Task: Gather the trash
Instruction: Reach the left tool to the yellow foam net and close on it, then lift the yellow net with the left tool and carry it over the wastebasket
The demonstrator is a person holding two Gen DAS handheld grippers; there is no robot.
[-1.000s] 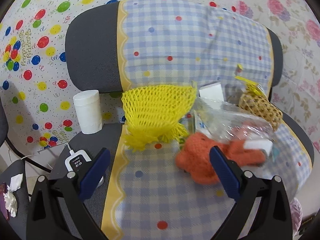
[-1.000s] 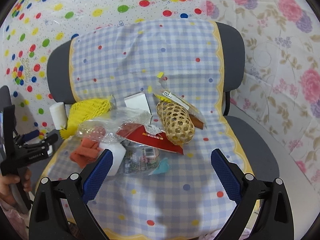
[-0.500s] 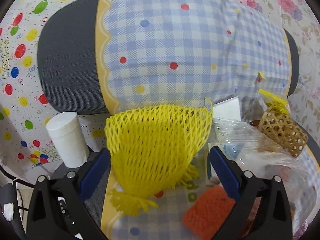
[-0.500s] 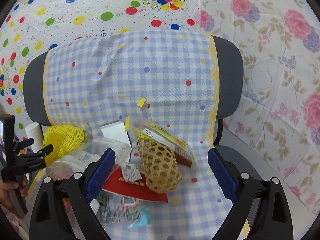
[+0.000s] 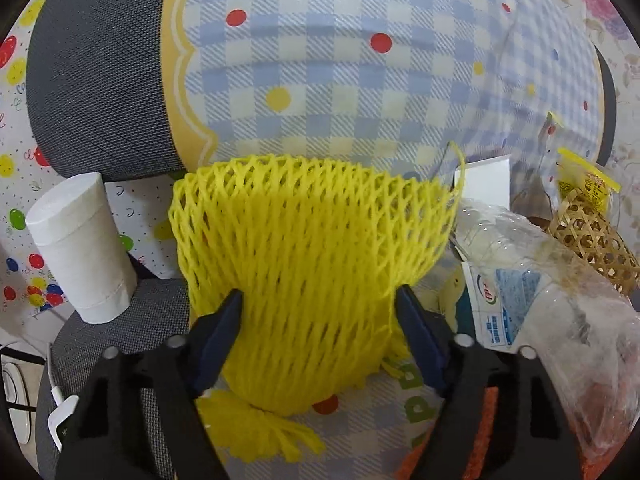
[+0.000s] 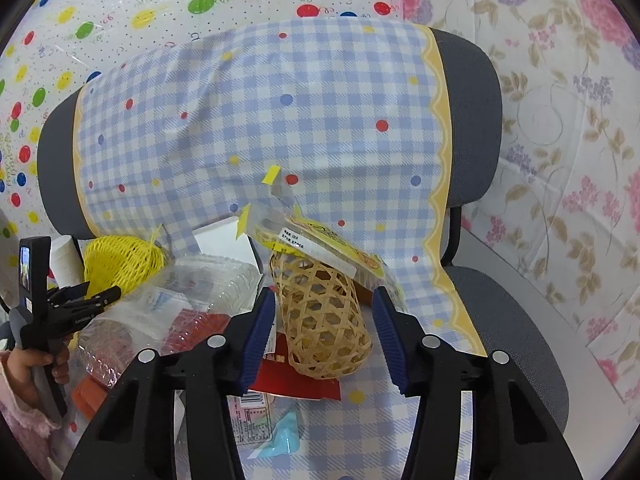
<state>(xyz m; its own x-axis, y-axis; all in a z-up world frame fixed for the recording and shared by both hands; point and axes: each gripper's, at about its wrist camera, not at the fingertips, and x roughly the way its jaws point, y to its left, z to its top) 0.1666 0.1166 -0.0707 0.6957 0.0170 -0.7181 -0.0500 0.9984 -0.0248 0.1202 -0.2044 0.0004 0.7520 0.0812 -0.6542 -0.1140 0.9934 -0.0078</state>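
While closing | left hand-held gripper (image 5: 318, 306) pinches yellow net (image 5: 312, 248) | right hand-held gripper (image 6: 323, 308) brackets basket (image 6: 324, 320), untouched

A soft yellow foam net (image 5: 312, 248) is lying against matt checked cloth (image 5: 328, 92); crinkled glossy clear plastic (image 5: 560, 304) is shining beside a rough woven basket (image 6: 324, 320), probably bamboo.

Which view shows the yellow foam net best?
The left wrist view: the yellow foam net fills the middle, its mesh sharp, sitting between the left gripper jaws. The right wrist view shows it small at the left edge, partly hidden behind clear plastic packaging.
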